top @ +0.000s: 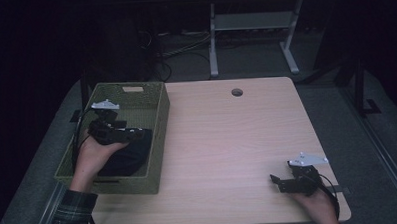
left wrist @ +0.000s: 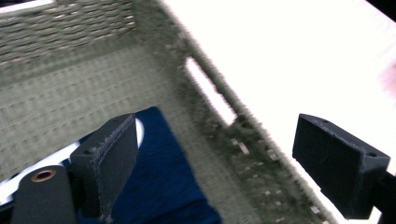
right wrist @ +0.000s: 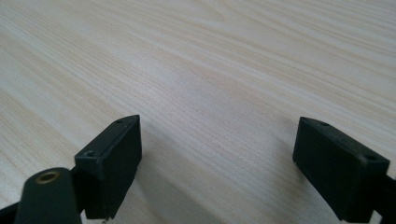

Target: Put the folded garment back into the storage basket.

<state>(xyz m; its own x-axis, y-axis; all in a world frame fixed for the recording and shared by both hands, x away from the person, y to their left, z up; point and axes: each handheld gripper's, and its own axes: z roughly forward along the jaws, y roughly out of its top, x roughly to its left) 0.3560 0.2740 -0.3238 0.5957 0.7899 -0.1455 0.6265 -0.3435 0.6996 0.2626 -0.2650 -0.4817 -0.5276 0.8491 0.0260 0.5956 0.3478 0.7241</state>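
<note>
A green woven basket [top: 157, 138] stands at the table's left side, with a dark blue cloth [top: 128, 157] lying inside it. My left gripper [top: 137, 135] hovers over the basket, open, its jaws wide apart with nothing between them. In the left gripper view the blue cloth [left wrist: 163, 182] lies on the basket floor beside the near jaw, and the basket wall [left wrist: 210, 121] with a handle slot runs between the jaws. My right gripper [top: 278, 182] rests low near the table's front right, open and empty, over bare wood [right wrist: 210, 93].
The light wood table [top: 227, 141] has a round cable hole [top: 237, 92] near its far edge. Behind it stand the white legs of another table [top: 213, 41] with cables on the floor. The person's plaid sleeve [top: 70, 211] enters at bottom left.
</note>
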